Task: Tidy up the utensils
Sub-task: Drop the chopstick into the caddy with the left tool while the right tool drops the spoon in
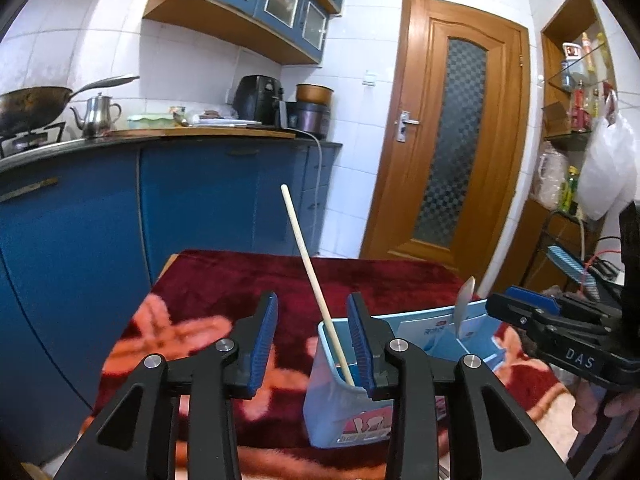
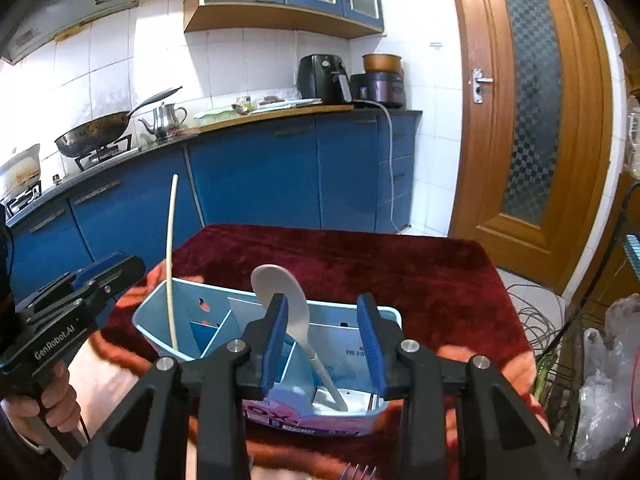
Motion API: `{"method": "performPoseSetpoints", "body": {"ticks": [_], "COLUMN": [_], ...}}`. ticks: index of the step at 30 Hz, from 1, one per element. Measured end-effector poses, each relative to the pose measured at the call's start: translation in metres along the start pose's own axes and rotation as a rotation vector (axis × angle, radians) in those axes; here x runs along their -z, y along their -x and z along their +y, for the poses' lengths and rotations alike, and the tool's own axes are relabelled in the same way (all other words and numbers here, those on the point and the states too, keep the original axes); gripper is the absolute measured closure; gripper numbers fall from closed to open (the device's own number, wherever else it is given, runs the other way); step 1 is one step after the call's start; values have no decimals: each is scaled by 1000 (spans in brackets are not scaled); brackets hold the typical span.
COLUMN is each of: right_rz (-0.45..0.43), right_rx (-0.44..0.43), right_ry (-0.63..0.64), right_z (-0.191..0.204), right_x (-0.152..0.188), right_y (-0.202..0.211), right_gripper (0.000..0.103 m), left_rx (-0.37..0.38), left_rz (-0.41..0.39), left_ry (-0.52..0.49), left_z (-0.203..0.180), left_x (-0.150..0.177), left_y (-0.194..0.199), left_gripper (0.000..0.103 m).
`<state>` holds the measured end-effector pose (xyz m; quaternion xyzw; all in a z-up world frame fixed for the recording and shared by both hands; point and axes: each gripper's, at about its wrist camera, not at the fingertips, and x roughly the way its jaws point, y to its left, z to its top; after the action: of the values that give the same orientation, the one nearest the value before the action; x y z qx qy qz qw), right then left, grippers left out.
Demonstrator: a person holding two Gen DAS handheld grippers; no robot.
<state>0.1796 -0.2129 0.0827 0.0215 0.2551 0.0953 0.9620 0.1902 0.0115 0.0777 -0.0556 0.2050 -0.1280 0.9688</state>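
Utensils already stand in the blue caddy (image 2: 352, 318) on the red-clothed table (image 2: 420, 280): a pale chopstick (image 2: 171, 264) in its left end compartment and a white spoon (image 2: 294, 320) in a compartment nearer the middle. Both sets of tongs are released and carry nothing. The right tongs (image 2: 326, 344) hover spread above the near rim of the caddy, and the spoon rises in the gap between the blue pads, close to the left pad (image 2: 276, 340), though contact cannot be confirmed. The spoon's long axis runs steeply up and away from the tongs, bowl uppermost, handle tip down on the caddy floor. The left tongs (image 1: 314, 344) hang parted over the caddy's left end; in the left wrist view the chopstick (image 1: 316, 288) leans up and leftward through that gap, its foot just beside the right pad (image 1: 362, 348) inside the compartment. At the bottom edge of the right wrist view, fork tines (image 2: 362, 471) peep out close under the right tongs; what the fork rests on cannot be seen. Judging from this, the fork is the piece left to sort, it lies below and behind the right tongs, nearer that hand than the left, so the coming reach would have to draw back and down rather than forward
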Motion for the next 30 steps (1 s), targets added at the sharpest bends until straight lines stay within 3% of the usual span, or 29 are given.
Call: {"method": "performPoseSetpoints", "body": {"ticks": [5, 12, 14, 19, 20, 22, 24, 30], "right_rz": [-3, -7, -8, -7, -8, -12, -15, -25], "right_rx": [29, 19, 12, -13, -13, -14, -17, -30], "right_ry": [-27, -74, -85, -107, -110, -117, -129, -170], "right_z": [1, -6, -9, -19, -23, -29, -36, -53], "right_x": [6, 18, 24, 41, 43, 48, 53, 63], "right_y": [22, 48, 54, 62, 63, 66, 68, 72], "right_gripper": [61, 55, 54, 54, 54, 54, 54, 53], "left_rx": [33, -21, -34, 24, 37, 74, 86, 29], "left_rz": [24, 57, 78, 114, 120, 128, 113, -37], "left_ry": [-30, -68, -43, 63, 79, 111, 123, 79], "left_z": [2, 2, 6, 19, 20, 23, 22, 2], "left_x": [-11, -23, -28, -37, -38, -39, -39, -44], "left_y": [-2, -20, -31, -55, -58, -63, -61, -36], "left_gripper": [66, 63, 63, 63, 65, 95, 97, 99]}}
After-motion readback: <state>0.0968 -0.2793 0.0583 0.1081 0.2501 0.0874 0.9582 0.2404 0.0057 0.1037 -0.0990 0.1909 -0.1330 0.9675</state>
